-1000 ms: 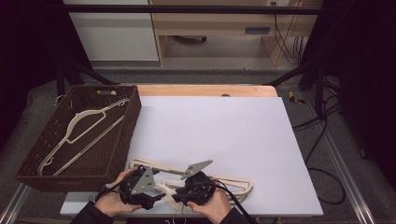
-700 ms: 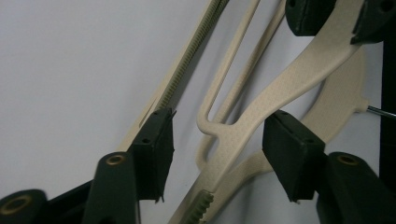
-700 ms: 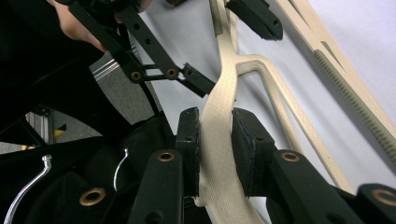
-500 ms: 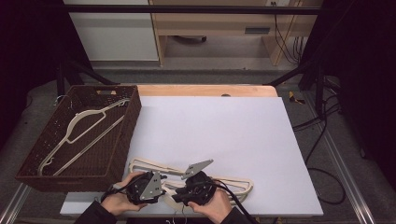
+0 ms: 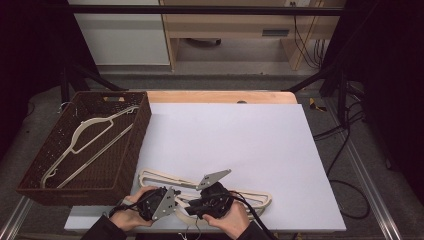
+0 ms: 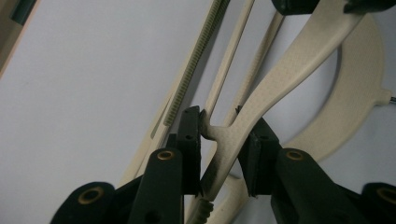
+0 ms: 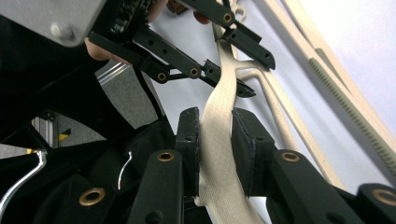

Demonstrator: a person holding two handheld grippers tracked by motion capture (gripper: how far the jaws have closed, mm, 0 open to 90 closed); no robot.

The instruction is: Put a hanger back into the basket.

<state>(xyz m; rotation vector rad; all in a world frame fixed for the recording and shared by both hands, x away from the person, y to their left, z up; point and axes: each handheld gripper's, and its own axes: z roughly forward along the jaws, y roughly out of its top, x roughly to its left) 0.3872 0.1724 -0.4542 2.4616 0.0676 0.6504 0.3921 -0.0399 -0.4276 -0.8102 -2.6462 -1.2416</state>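
Left tool (image 6: pixel 219 140) stood at the bench's near edge, toward the near left corner, its jaws having just been closing on a cream hanger (image 6: pixel 280 84); one pad met the small notch in the hanger's arm while the other lay against the arm's far face, so the hold looked shallow and set near the pad tips. Right tool (image 7: pixel 215 144) was clenched on the same hanger's arm (image 7: pixel 219 116), just beside the left tool. The hanger (image 5: pixel 250 196) lay along the near edge of the bench (image 5: pixel 240 135), overlapping a second hanger (image 5: pixel 155 176) beneath it.

Likely failures, as judged from this: the left pads could slide off the notch, since the arm curves and tapers there; lifting could drag the lower hanger along, since the two were stacked and their bars crossed; opposed pulls by the two tools could flex the thin arm. A basket (image 5: pixel 35 186) at the left edge already held another hanger (image 5: pixel 90 131).
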